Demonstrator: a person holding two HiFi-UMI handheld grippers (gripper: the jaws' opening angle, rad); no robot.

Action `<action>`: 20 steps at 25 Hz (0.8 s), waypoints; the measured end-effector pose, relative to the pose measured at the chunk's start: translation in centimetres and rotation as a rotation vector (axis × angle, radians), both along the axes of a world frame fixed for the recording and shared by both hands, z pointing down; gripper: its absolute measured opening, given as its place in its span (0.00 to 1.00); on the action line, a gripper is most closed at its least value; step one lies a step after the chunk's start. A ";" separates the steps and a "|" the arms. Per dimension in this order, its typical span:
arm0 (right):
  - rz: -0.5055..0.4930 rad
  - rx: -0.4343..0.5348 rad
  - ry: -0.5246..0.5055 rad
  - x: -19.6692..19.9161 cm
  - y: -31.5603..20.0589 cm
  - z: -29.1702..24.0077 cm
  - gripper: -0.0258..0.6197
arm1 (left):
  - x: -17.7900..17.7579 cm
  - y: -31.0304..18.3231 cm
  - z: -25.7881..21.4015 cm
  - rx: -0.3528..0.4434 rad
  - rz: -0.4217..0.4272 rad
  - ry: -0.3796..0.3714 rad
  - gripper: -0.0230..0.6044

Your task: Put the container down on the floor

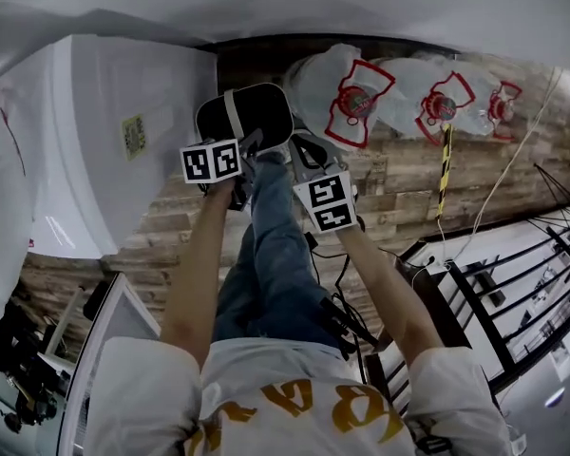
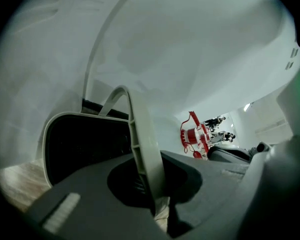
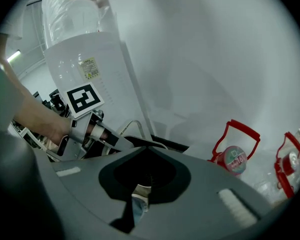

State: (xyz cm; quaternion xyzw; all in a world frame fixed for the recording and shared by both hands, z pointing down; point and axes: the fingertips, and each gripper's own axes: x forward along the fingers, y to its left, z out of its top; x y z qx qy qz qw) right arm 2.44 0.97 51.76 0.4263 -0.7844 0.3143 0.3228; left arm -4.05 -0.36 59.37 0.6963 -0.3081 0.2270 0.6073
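Observation:
A black container with a pale rim hangs above the wooden floor, in front of the person's legs. Its pale curved handle runs up through the jaws of my left gripper, which is shut on it; the dark inside of the container shows just beyond. In the head view the left gripper sits at the container's near edge. My right gripper is beside it at the right, shut, with nothing seen between its jaws. It looks across at the left gripper and the container's rim.
A white water dispenser carrying a big bottle stands at the left. Three large water bottles with red handles lie on the floor ahead. A black rack is at the right, a yellow-black pole nearby.

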 end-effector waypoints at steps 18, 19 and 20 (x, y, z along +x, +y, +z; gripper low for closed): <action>0.016 -0.067 0.000 -1.9 -1.2 8.6 0.08 | -0.7 -1.0 10.8 -0.040 -0.001 -0.111 0.06; 0.010 -0.069 0.000 -2.3 -1.3 9.0 0.08 | -0.8 -1.1 11.3 -0.040 -0.002 -0.118 0.06; 0.007 -0.072 -0.001 -2.5 -1.3 9.5 0.08 | -0.9 -1.1 11.7 -0.041 -0.004 -0.124 0.06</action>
